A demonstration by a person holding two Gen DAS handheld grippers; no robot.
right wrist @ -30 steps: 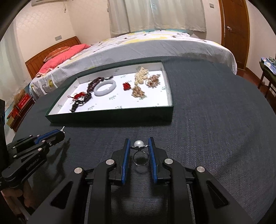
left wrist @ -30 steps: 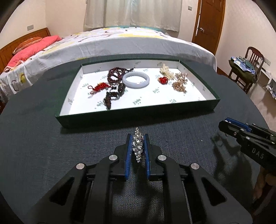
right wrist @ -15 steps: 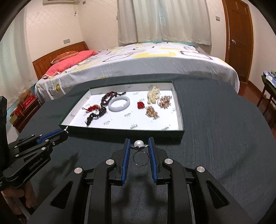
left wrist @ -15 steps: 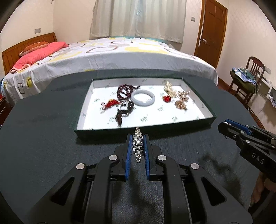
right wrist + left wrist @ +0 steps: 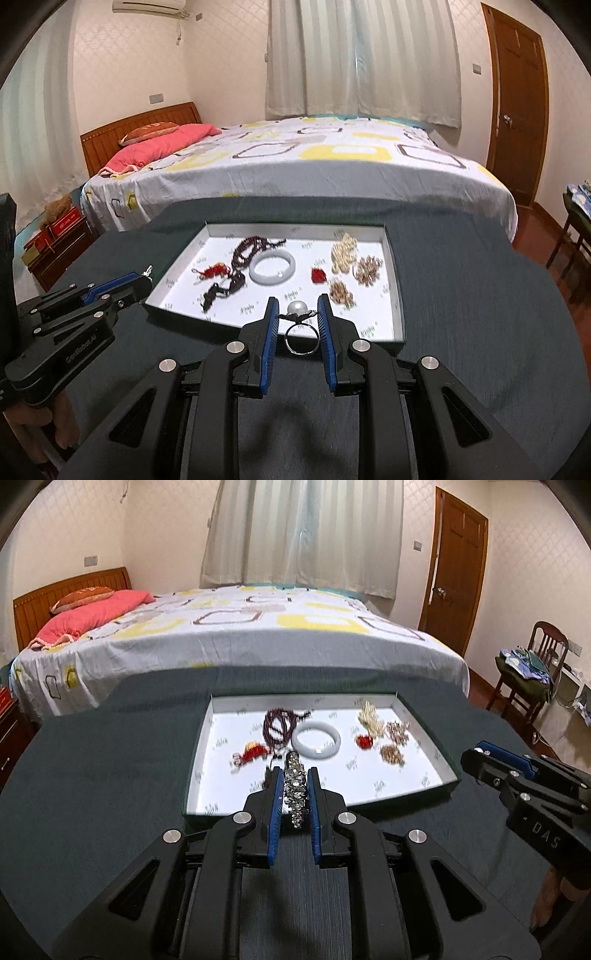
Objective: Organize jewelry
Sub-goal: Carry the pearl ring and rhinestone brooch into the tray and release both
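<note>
Two black handheld grippers with blue pads, one per hand, both above a round table (image 5: pixel 92 794) covered in dark teal cloth.

Left gripper (image 5: pixel 294 775) — jaws clenched on one sparkling rhinestone strip of silver-coloured stones (image 5: pixel 294 788), held upright between the pads, in front of the tray's near edge.

Right gripper (image 5: pixel 297 306) — jaws grasping one silver ring topped with a single white pearl (image 5: pixel 300 321); the pads press the setting at either side and the band hangs below, over the tray's near rim.

One shallow dark green tray with a white printed lining (image 5: pixel 393 258), near the middle of the table. Inside, counted in the right wrist view:
- one pale white jade-like bangle (image 5: pixel 272 273)
- one coiled dark maroon bead strand (image 5: pixel 251 249)
- one red knotted tassel charm (image 5: pixel 212 271)
- one dark brown piece (image 5: pixel 221 290), blurred, its form hard to make out
- one small red ornament (image 5: pixel 318 275)
- one cream pearl cluster (image 5: pixel 343 253)
- two gold-toned clusters (image 5: pixel 367 271), smeared by blur — type unclear

From the left wrist, its own fingers hide the dark piece. Each holder's hand is cut off at the frame edge.
</note>
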